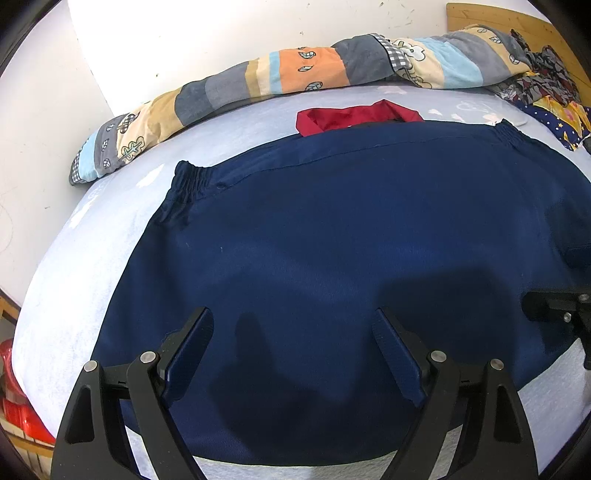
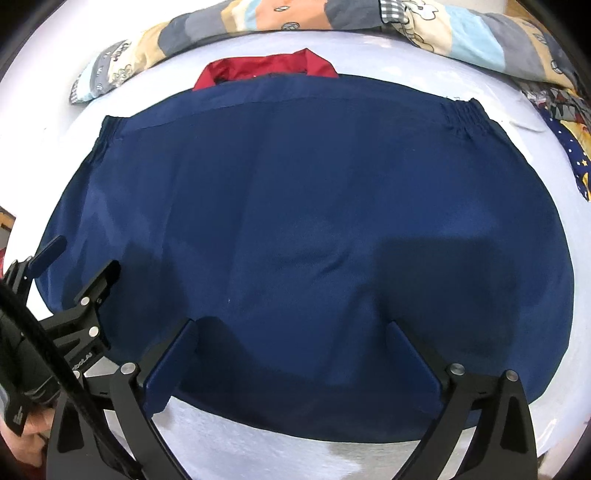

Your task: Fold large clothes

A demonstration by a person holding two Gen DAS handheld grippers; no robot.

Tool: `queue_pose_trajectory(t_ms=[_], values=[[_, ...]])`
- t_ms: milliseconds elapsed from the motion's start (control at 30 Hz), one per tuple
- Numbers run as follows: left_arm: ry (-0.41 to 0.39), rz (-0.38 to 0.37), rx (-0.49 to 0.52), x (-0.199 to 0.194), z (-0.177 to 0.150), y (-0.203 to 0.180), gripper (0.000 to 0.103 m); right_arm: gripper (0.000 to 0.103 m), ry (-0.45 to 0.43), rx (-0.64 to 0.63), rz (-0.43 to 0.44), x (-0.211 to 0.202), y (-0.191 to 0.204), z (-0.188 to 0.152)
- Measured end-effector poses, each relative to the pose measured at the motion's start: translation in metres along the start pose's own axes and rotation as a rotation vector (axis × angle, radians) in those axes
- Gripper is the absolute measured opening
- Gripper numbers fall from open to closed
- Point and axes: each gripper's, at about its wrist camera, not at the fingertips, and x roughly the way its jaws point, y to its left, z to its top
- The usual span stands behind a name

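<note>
Pale sheet point(image 1: 74, 302), quilt point(image 1: 295, 70) by wall; navy garment point(image 1: 332, 221) flat. Left gripper point(image 1: 293, 332) and right gripper point(image 2: 293, 339): jaws wide, holding nothing.

Navy garment point(image 1: 332, 221) lies flat across the bed point(image 1: 74, 295), leaving bare sheet along its near, left and far edges. Rolled patchwork quilt point(image 1: 295, 70) against the wall point(image 1: 221, 29) bounds the far side; a heap of patterned clothes point(image 1: 546, 85) blocks the far right.

left gripper point(image 1: 293, 325) jaws wide apart, pointing down; right gripper point(image 2: 291, 338) same, nothing gripped.
</note>
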Motion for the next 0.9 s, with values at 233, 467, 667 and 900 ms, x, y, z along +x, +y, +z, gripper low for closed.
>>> queue_pose_trajectory(t_ms=[233,467,667,900], values=[[0.001,-0.001,0.002,0.001,-0.001,0.0,0.087,0.103,0.026,-0.006,-0.016,0.006,-0.001,0.0],[0.01,0.005,-0.011,0.006,-0.003,0.003,0.093,0.103,0.02,-0.035,-0.042,0.007,0.002,-0.004],[0.04,-0.047,-0.089,0.015,-0.006,0.016,0.099,0.103,0.017,-0.04,-0.06,0.009,0.004,-0.004],[0.074,-0.138,-0.234,0.026,-0.017,0.033,0.103,0.103,-0.037,-0.044,-0.073,0.007,0.007,-0.011]])
